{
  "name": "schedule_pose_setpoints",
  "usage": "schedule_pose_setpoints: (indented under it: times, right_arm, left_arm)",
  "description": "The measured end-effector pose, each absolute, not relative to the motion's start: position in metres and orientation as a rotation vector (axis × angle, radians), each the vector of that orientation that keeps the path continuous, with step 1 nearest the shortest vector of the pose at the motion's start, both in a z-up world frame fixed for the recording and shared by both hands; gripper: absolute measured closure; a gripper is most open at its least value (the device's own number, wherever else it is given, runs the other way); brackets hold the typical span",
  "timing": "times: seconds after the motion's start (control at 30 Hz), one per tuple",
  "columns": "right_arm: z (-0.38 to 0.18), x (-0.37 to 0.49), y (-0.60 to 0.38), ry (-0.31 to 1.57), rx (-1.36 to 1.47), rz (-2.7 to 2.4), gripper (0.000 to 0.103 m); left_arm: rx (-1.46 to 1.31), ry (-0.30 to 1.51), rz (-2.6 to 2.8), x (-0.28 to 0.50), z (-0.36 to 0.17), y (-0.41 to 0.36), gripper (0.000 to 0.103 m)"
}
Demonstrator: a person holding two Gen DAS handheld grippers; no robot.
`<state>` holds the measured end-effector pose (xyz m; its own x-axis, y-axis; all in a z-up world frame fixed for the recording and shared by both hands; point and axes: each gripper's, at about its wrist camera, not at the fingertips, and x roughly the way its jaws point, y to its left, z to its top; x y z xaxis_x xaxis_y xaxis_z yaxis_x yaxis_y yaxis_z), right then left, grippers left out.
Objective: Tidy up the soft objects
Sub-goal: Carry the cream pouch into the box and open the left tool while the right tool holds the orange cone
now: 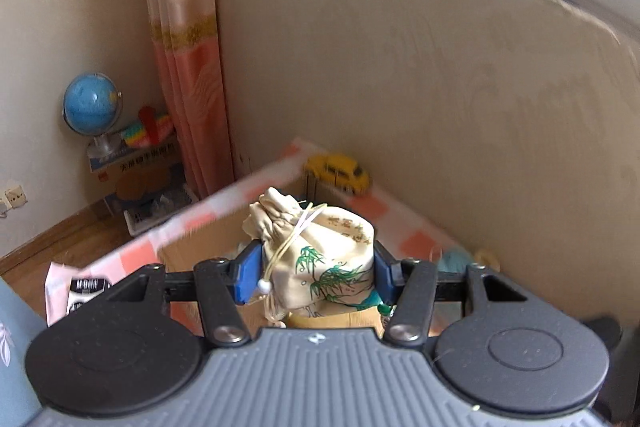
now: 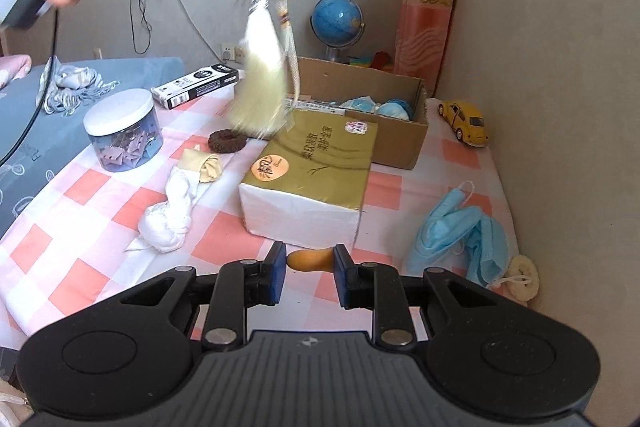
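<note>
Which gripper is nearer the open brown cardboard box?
Left. The left gripper, shut on a cream drawstring pouch, hangs above the cardboard box. The right gripper sits low at the table's near side, behind the gold tissue pack.

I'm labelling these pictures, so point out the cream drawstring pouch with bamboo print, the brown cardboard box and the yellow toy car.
cream drawstring pouch (image 1: 328, 267): left wrist view, printed front.
brown cardboard box (image 2: 396, 143): right wrist view, front wall.
yellow toy car (image 2: 468, 123): right wrist view, roof.

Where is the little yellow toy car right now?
In the right wrist view, the yellow toy car sits on the checked tablecloth at the far right corner, beside the wall and just right of the cardboard box.
</note>
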<state>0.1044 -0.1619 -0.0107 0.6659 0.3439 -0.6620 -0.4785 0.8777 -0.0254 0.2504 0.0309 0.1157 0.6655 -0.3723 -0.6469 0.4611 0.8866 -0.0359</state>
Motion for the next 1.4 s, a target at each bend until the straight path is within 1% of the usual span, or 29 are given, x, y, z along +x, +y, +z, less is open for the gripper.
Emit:
schedule_pose_setpoints:
  times: [0.3, 0.5, 0.63, 0.73, 1.07, 1.3, 1.37, 1.4]
  right_arm:
    - [-0.01, 0.111, -0.176, 0.7, -0.177, 0.442, 0.074]
    - [-0.014, 0.113, -0.18, 0.711, -0.168, 0.426, 0.074]
    - [-0.016, 0.113, -0.179, 0.717, -0.172, 0.422, 0.074]
    - [-0.017, 0.114, -0.18, 0.717, -0.163, 0.423, 0.074]
    - [-0.021, 0.116, -0.179, 0.733, -0.159, 0.432, 0.074]
    - [-0.018, 0.115, -0.179, 0.724, -0.164, 0.427, 0.074]
    - [-0.018, 0.114, -0.178, 0.723, -0.166, 0.427, 0.074]
    - [-0.018, 0.114, -0.178, 0.724, -0.164, 0.428, 0.074]
  left_arm:
    - [-0.006, 0.723, -0.381, 0.313, 0.112, 0.022, 0.048]
    - [-0.09, 0.781, -0.269, 0.341, 0.08, 0.035, 0.048]
    - [-0.17, 0.833, -0.158, 0.358, 0.054, 0.057, 0.048]
    - [-0.203, 0.848, -0.089, 0.361, 0.045, 0.07, 0.048]
    - [-0.151, 0.769, -0.012, 0.362, 0.049, 0.071, 0.048]
    - [-0.094, 0.856, -0.069, 0.358, 0.028, 0.051, 0.048]
    - [-0.102, 0.881, -0.08, 0.357, 0.02, 0.049, 0.047]
    - [-0.102, 0.882, -0.082, 0.357, 0.017, 0.048, 0.043]
